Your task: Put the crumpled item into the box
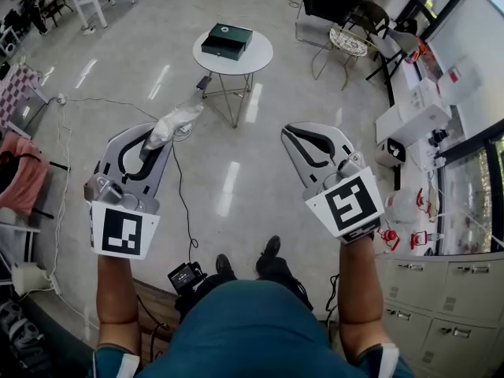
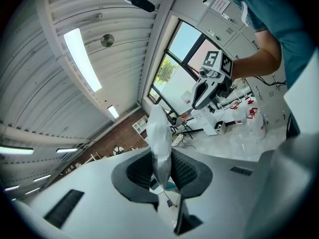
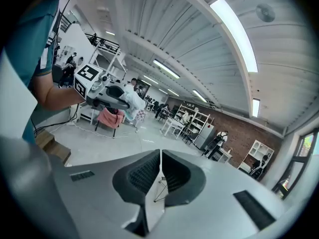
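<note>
— Crumpled item point(image 1: 175, 121): which claw has it?
— The left gripper point(image 1: 148, 142). Its jaws pinch the lower end of the pale, wrinkled wad. The rest sticks out past the tips, up and to the right in the head view.
— Does the left gripper view agree?
— Yes. There the crumpled item point(image 2: 158, 138) stands between the two ribbed pads point(image 2: 185, 171), which close on it from either side, and it rises well above them.
— And the right gripper point(image 1: 312, 135)?
— Pressed together. In its own view the right gripper point(image 3: 160, 171) shows only a thin slit between the pads, with nothing in it.
— How do the two sit against each other?
— Side by side in the air, well apart, both held out in front of the person over a glossy grey floor point(image 1: 236, 187).
— Where is the box?
— The dark green box point(image 1: 227, 41) lies on a round white table point(image 1: 258, 57) farther ahead. The wad is not in it and hangs clear of both box and table.
— Anything nearer in?
— Dark shoes point(image 1: 270, 248) below, between the forearms, and white cabinets point(image 1: 445, 290) along the right edge.
</note>
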